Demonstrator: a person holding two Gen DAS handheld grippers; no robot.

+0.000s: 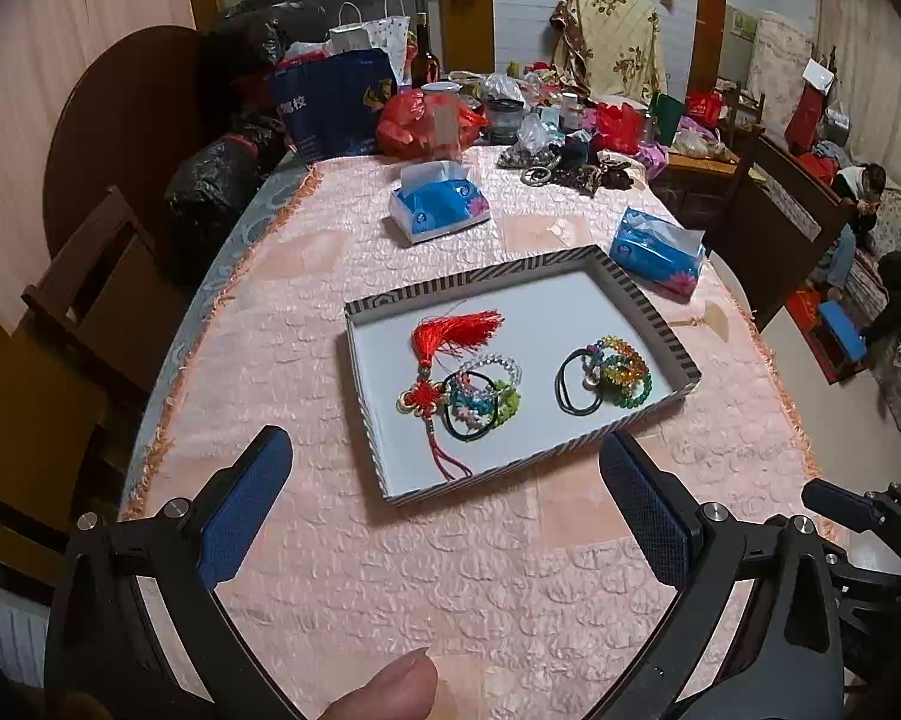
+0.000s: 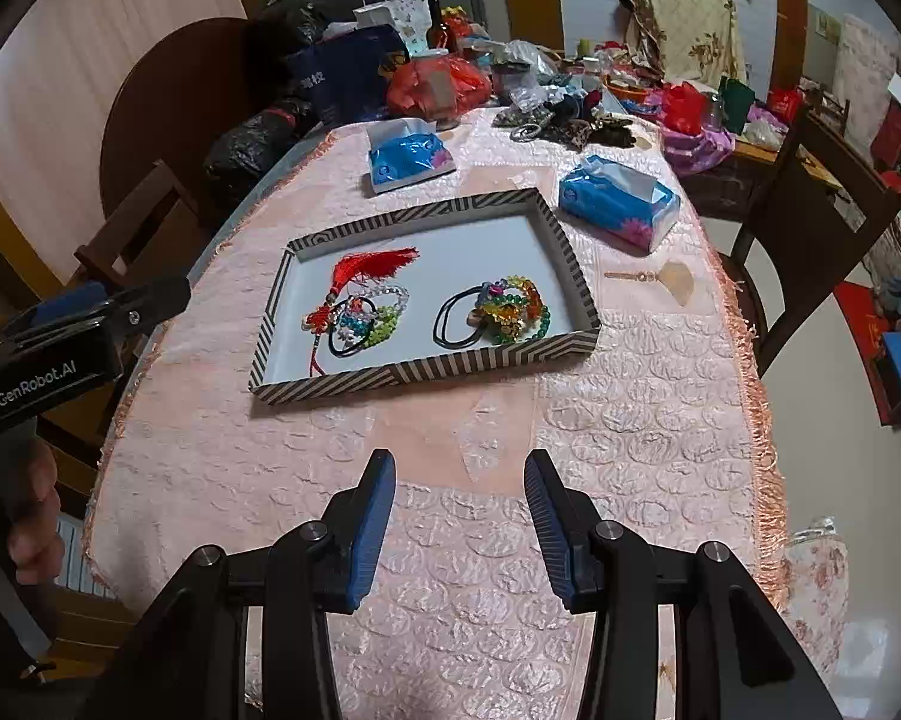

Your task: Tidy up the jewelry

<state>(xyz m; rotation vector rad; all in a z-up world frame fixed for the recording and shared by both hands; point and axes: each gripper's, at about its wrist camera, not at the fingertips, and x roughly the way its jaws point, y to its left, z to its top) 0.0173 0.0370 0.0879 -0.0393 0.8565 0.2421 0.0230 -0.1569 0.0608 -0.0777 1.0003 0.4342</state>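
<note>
1. Pink quilted cloth (image 2: pixel 630 420) covers the table, and on it sits a shallow tray (image 2: pixel 426 369) with a striped rim and a white floor.
2. Two heaps of jewelry lie inside the tray, well apart from each other. The left heap is a red tassel knot charm (image 1: pixel 444 342) tangled with clear, blue and green bead bracelets (image 1: pixel 486 393) and a black hair tie.
3. The right heap is a cluster of multicoloured bead bracelets (image 2: pixel 513 306) touching two black hair ties (image 2: pixel 450 318).
4. The left gripper (image 1: pixel 444 504) hangs above the cloth near the tray's front edge, its blue pads spread fully wide with nothing between them.
5. The right gripper (image 2: pixel 459 516) hovers over bare cloth nearer the person, its pads partly apart and gripping nothing.
6. Two blue tissue packs (image 2: pixel 618 201) lie beyond the tray.
</note>
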